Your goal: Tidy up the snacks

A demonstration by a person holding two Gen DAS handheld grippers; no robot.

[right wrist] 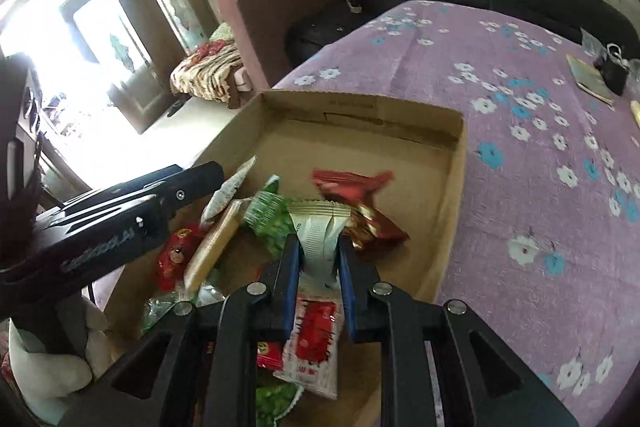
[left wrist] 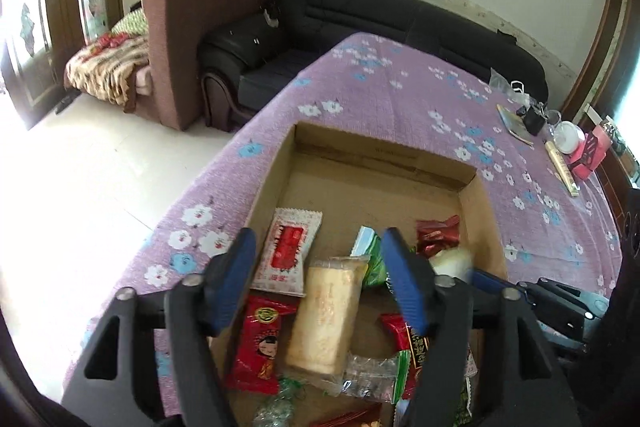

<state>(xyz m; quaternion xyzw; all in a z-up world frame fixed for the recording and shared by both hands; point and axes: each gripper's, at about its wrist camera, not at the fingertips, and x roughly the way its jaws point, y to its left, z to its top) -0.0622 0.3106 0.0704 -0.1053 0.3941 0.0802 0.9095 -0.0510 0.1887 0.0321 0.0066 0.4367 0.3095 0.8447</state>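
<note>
A shallow cardboard box (left wrist: 486, 223) (right wrist: 454, 187) sits on the purple flowered tablecloth and holds several snack packets. My left gripper (left wrist: 320, 279) is open and empty, hovering above a beige rice-cracker packet (left wrist: 324, 319), with a white-and-red packet (left wrist: 288, 251) and a red cartoon-girl packet (left wrist: 258, 347) to its left. My right gripper (right wrist: 320, 267) is shut on a white packet (right wrist: 320, 239), held above the box. A dark red packet (right wrist: 360, 207) and a green packet (right wrist: 272, 223) lie just beyond it. The left gripper's body (right wrist: 120, 223) shows at the left of the right wrist view.
The purple cloth (left wrist: 400, 99) (right wrist: 520, 147) stretches beyond and to the right of the box. A book (left wrist: 516, 125), a black item (left wrist: 534, 119), a white lid (left wrist: 570, 137) and a pink holder (left wrist: 592, 155) stand at its far right. Sofas and floor lie to the left.
</note>
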